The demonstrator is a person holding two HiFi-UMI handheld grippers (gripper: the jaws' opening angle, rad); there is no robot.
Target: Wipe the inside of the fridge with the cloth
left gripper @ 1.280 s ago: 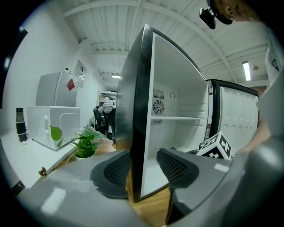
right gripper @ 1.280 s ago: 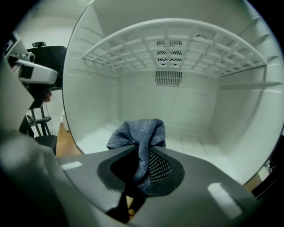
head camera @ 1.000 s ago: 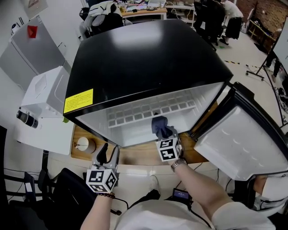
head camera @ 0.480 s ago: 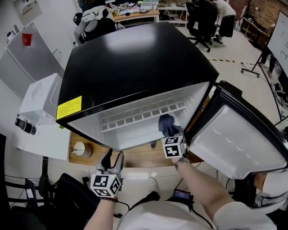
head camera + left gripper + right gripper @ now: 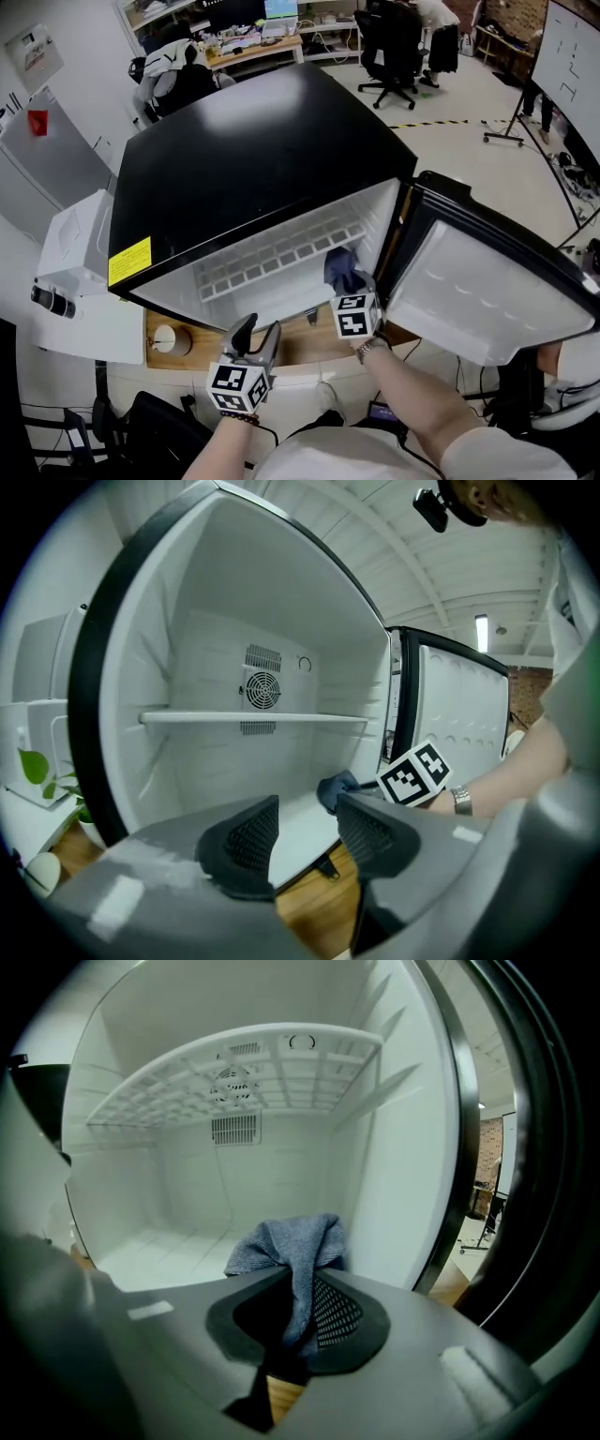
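Further right inside the fridge (image 5: 253, 159) now: cloth (image 5: 343, 269).

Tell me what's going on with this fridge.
A person is cleaning a small black fridge whose door stands open. The right gripper is shut on a grey-blue cloth and holds it low at the right side of the white interior. The left gripper hangs open and empty just in front of the fridge.
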